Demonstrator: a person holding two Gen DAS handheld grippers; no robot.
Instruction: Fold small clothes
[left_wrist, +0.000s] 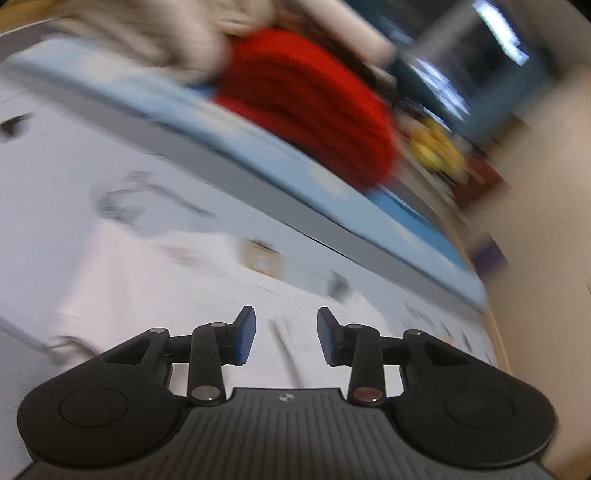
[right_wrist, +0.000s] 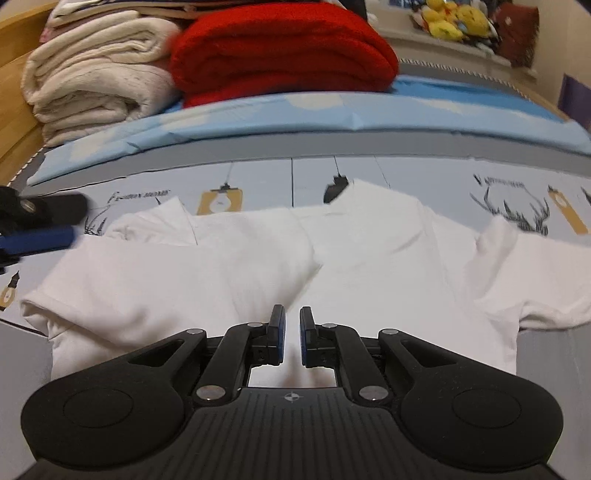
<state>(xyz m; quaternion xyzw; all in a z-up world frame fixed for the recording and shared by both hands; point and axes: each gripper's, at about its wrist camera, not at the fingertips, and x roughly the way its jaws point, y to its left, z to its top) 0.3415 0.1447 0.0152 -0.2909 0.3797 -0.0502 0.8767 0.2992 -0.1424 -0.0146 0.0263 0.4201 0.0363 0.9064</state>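
Bedding stretches out under both tools, a printed sheet (right_wrist: 266, 177) carrying the white T-shirt (right_wrist: 369, 258) just ahead of the right gripper (right_wrist: 291, 334), fingers nearly together, pinching nothing. Left gripper (left_wrist: 286, 334) is spread wide over it, seemingly lining up a grab. Left view's badly blurred; red blanket (right_wrist: 280, 48) sits beyond.

The left wrist view sits low and close over the pale printed bedsheet (left_wrist: 55, 166), rolled sideways and blurred, facing the folded red blanket (left_wrist: 314, 103). The right wrist view looks level along the same sheet (right_wrist: 266, 177) toward that blanket (right_wrist: 280, 51).
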